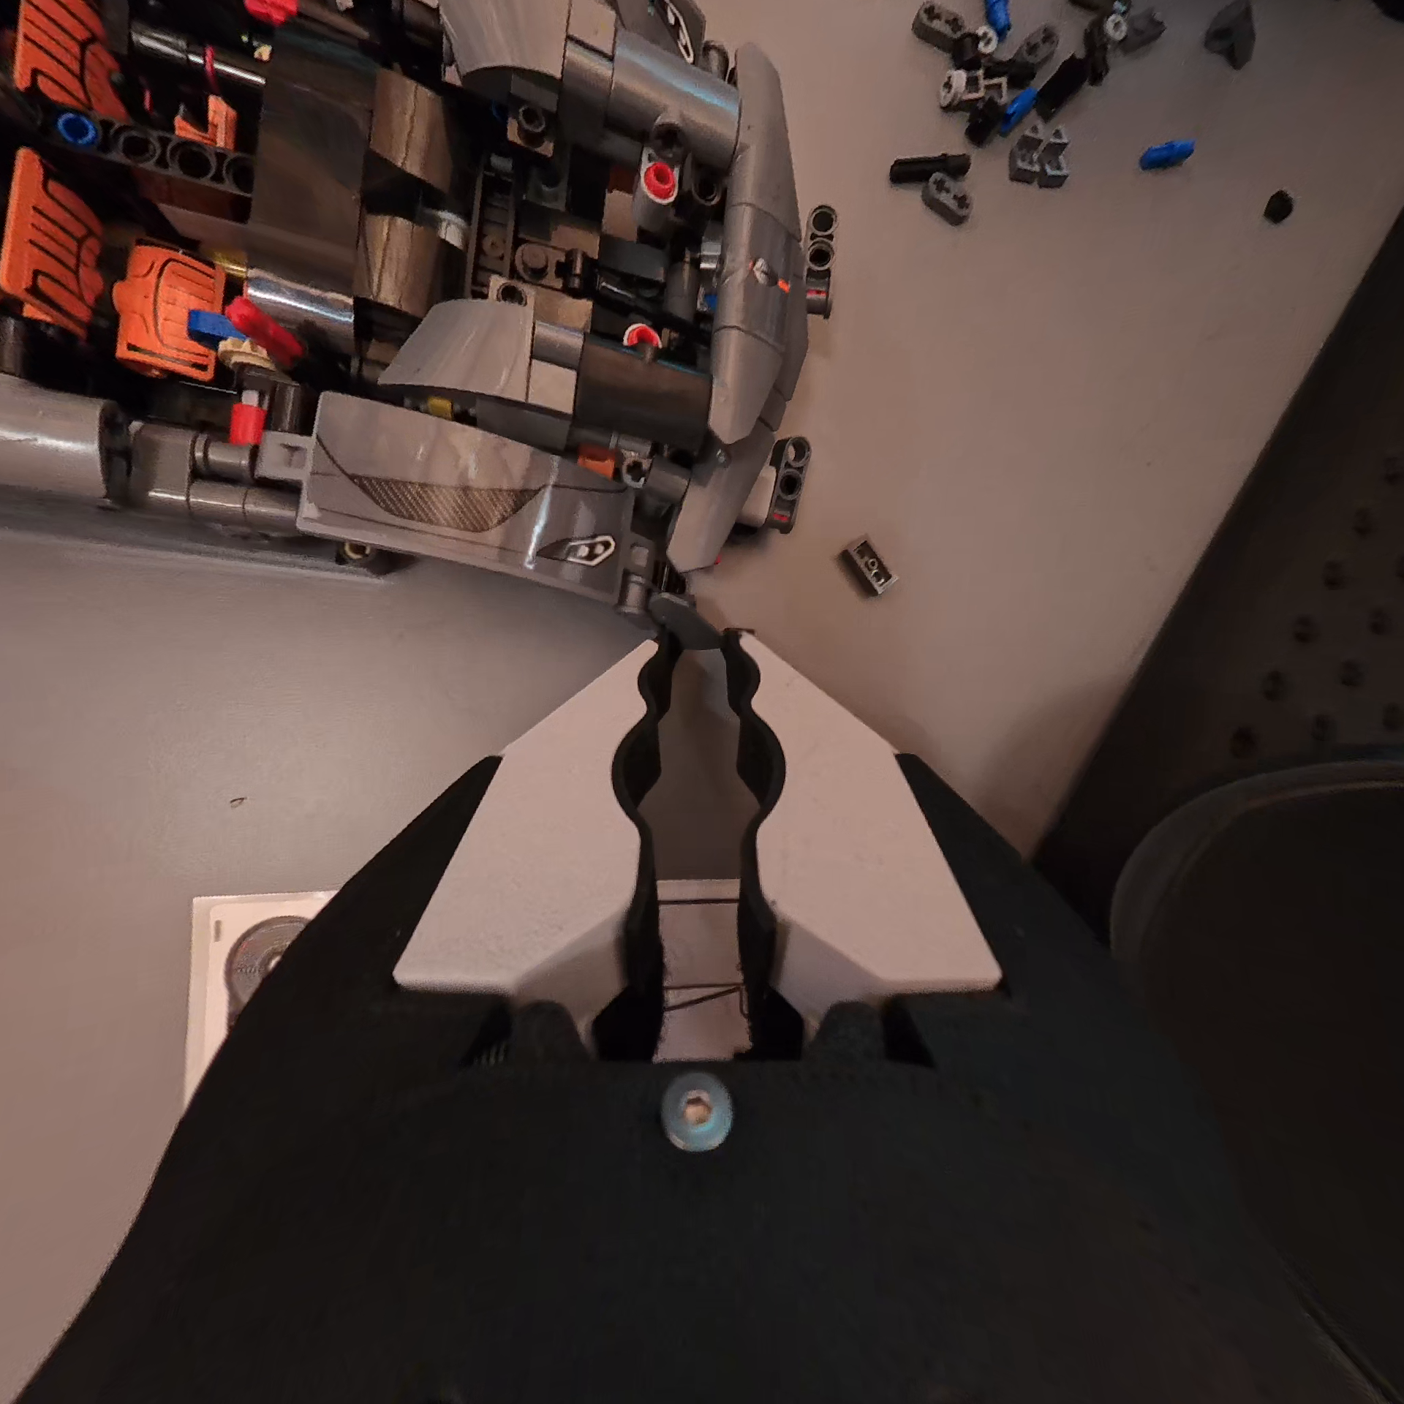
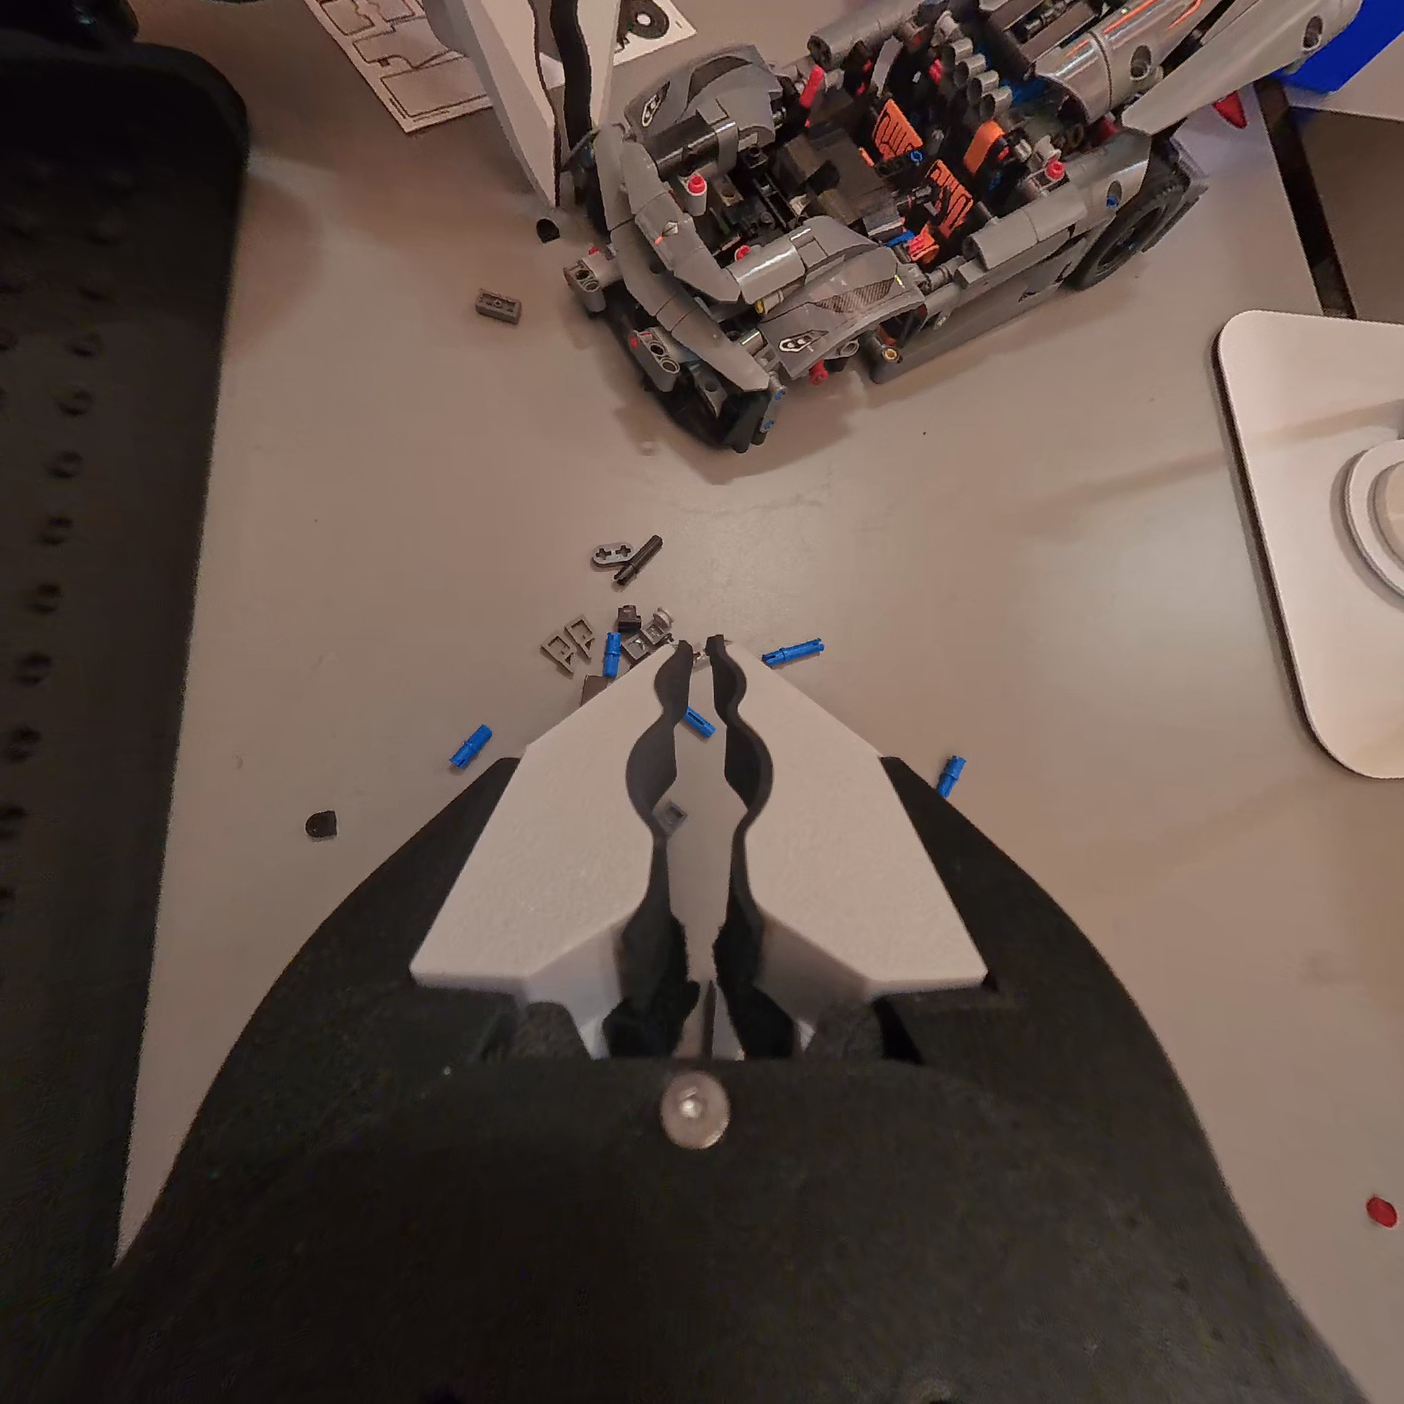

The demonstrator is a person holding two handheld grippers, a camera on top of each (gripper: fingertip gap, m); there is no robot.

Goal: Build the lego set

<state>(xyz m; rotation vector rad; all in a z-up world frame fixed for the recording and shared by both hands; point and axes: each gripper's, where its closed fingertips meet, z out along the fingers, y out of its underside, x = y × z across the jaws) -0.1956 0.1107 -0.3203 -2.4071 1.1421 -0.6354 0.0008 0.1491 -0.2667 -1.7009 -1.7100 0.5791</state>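
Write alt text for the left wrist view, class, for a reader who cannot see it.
The left gripper pinches a small dark grey piece at the front corner of a part-built grey Lego car with orange seats, on a pale table. Loose blue, black and grey parts lie scattered beyond the car.

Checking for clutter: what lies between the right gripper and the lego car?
In the right wrist view, a grey link and black pin; otherwise bare table between right gripper and lego car.

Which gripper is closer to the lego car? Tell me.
Left. The left gripper has its tips right at the lego car's front corner, pinching a small grey piece. The right gripper is well away, down at the loose pieces.
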